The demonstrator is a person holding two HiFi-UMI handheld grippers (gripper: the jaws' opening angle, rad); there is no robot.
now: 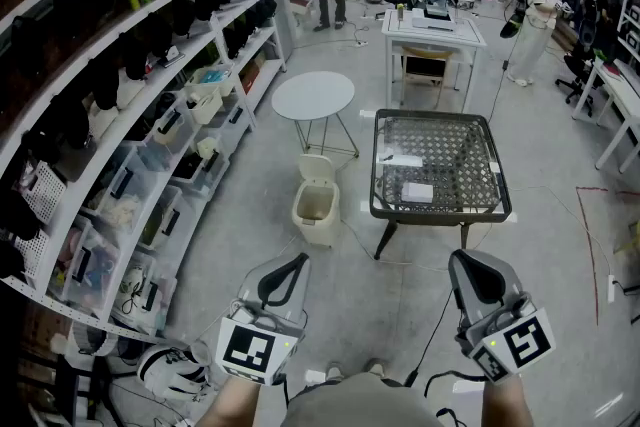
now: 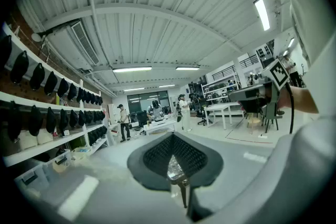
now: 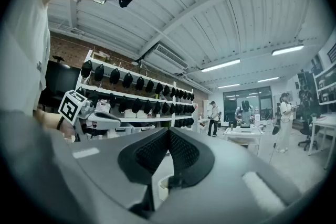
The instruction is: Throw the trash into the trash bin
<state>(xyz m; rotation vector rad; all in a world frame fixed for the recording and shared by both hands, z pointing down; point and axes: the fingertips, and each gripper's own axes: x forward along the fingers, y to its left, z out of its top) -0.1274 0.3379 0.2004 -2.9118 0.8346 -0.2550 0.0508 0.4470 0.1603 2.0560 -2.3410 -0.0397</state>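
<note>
- The left gripper [image 1: 298, 261] is hovering low over the floor. Its dark ribbed fingers [image 2: 157, 157] are meeting tip to tip and gripping nothing; only background is showing through the slit below the tips.
- The right gripper [image 1: 460, 260] is hovering level beside it. Its fingers [image 3: 186, 157] are pressing fully together and are also carrying nothing.
- Two white paper scraps [image 1: 417, 193], probably the trash, are lying flat on the square dark-framed desk with a woven mesh top [image 1: 385, 211]. One is sitting near the front edge, the other [image 1: 404, 160] toward the left edge.
- The scraps are lying ahead of both grippers, with the right one looking nearer.
- The cream plastic trash bin [image 1: 316, 205], lid open, is standing on the floor just off the desk's front left corner, more in line with the left gripper.
</note>
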